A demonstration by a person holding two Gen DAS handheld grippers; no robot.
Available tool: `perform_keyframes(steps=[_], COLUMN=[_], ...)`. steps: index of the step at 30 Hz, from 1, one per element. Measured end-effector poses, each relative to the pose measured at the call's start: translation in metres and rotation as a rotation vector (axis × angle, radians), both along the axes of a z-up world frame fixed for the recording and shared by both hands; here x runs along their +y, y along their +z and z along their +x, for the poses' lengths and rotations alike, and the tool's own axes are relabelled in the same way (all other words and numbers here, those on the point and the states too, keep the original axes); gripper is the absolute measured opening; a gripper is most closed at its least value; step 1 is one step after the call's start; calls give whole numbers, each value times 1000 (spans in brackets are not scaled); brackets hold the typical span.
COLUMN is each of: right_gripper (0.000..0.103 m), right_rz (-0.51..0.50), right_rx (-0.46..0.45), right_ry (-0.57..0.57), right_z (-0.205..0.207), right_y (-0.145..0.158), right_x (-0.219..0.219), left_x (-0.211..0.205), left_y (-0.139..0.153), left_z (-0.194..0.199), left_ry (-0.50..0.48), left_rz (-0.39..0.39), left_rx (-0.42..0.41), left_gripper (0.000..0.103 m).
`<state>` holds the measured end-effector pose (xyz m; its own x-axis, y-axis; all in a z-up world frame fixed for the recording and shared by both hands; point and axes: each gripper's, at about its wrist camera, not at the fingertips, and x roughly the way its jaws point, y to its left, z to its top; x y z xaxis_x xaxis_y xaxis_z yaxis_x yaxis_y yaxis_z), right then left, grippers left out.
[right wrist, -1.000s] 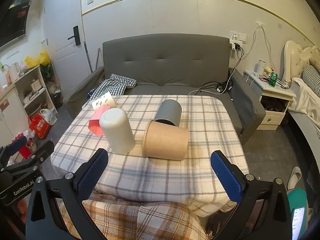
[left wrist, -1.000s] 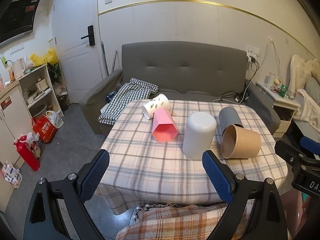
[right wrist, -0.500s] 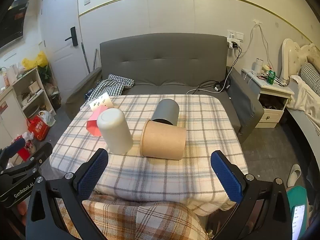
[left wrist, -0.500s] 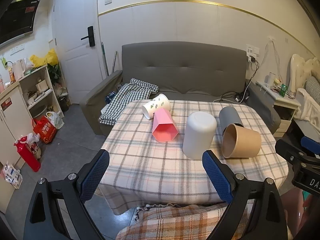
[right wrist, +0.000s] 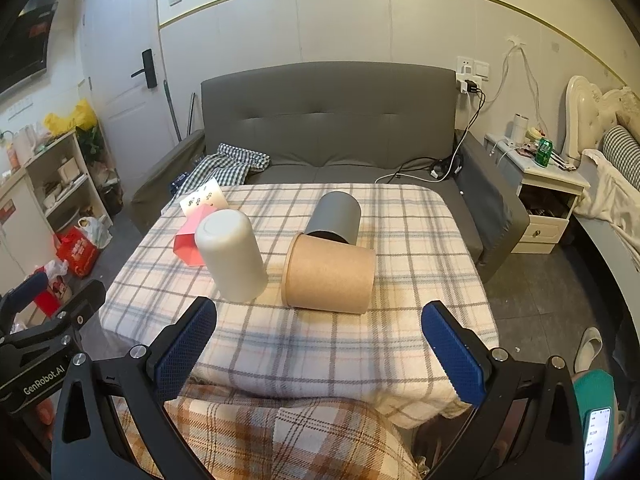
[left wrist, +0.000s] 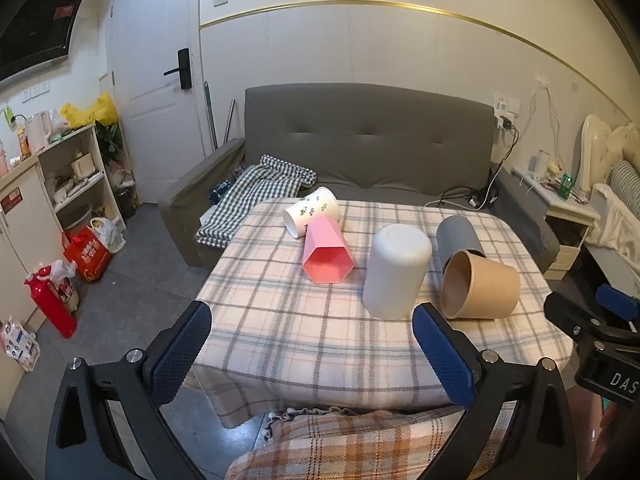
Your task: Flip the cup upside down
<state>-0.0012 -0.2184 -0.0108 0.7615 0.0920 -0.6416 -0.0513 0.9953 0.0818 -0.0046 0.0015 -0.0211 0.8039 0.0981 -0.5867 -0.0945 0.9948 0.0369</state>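
Observation:
Several cups sit on a plaid-covered table (left wrist: 304, 332). A white cup (left wrist: 396, 270) (right wrist: 232, 254) stands upside down. A brown paper cup (left wrist: 480, 286) (right wrist: 328, 276), a grey cup (left wrist: 458, 236) (right wrist: 336, 218), a pink hexagonal cup (left wrist: 328, 254) (right wrist: 188, 242) and a white leaf-printed cup (left wrist: 312, 216) (right wrist: 204, 198) lie on their sides. My left gripper (left wrist: 312, 356) is open and empty, held before the table's near edge. My right gripper (right wrist: 318, 354) is open and empty, near the front edge, in line with the brown cup.
A grey sofa (left wrist: 360, 144) with a checked cloth (left wrist: 260, 192) stands behind the table. A shelf unit (left wrist: 76, 176) and bags are at the left, a nightstand (right wrist: 548, 196) and bed at the right. An orange plaid cloth (right wrist: 280, 432) lies below the grippers.
The right wrist view has shifted slightly to the right and closer to the table. The left gripper has barely moved. No cup has moved.

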Motion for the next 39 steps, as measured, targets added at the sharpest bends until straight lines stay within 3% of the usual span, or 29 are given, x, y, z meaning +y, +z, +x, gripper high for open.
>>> perform_keyframes(steps=[39], right_gripper=[103], right_rz=[-1], right_rx=[6], right_ry=[-2], right_z=[-1], right_y=[-2], right_x=[0], left_x=[-3], left_y=[-6], left_z=[-3], left_ry=[-6], left_rz=[2], left_rx=[-1], left_gripper=[103])
